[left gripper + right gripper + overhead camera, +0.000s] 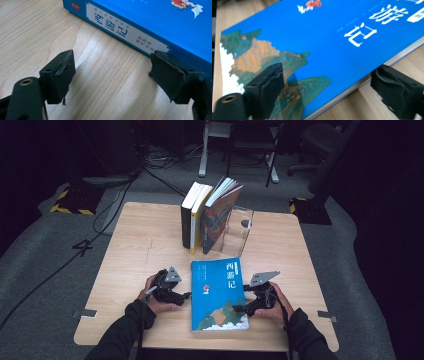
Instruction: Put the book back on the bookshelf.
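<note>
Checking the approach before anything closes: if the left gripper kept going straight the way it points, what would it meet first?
Most likely the spine of the blue book. The left gripper is open over bare table, and the spine lies directly ahead of its jaws; how near is hard to judge.

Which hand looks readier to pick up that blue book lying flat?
Probably the right. Its tool already straddles the blue book's page edge, one jaw over the cover, one beside it. The left tool is open over bare table beside the spine.
</note>
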